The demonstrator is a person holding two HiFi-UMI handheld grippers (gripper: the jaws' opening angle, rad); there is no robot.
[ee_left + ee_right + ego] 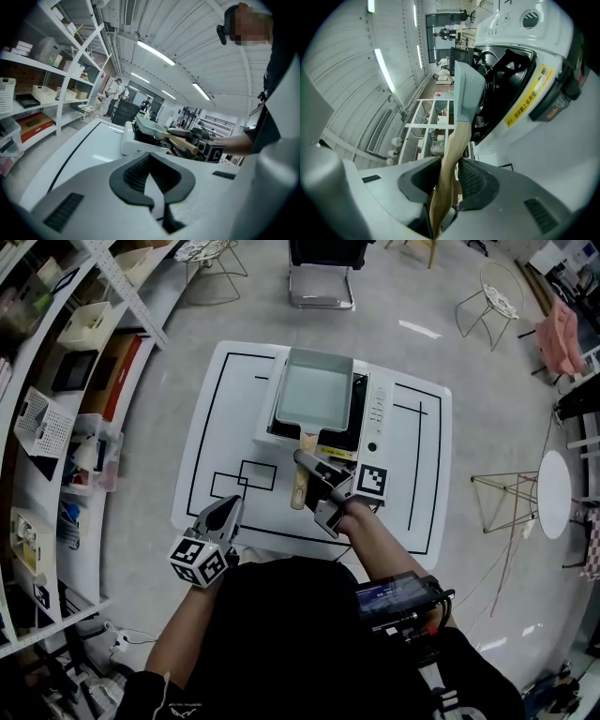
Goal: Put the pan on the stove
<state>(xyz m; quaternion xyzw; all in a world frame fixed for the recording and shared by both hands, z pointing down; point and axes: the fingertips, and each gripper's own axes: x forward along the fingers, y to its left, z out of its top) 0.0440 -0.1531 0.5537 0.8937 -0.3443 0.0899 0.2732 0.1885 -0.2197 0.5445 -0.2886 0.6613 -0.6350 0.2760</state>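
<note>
One pan (316,390), one stove (380,409), one table (216,399), two tools: left tool (230,509) and right tool (307,486)

Grey floor (487,381), white shelving (56,460) left, round white table (554,491) right.

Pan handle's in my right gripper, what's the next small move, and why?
Probably open the right gripper and let go of the handle: the pan already appears to rest on the stove, so only the release seems left.

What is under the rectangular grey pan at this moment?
Under the pan is the portable stove, its white control panel showing at the right. The pan hides most of the burner, so I cannot tell whether it already rests there.
</note>
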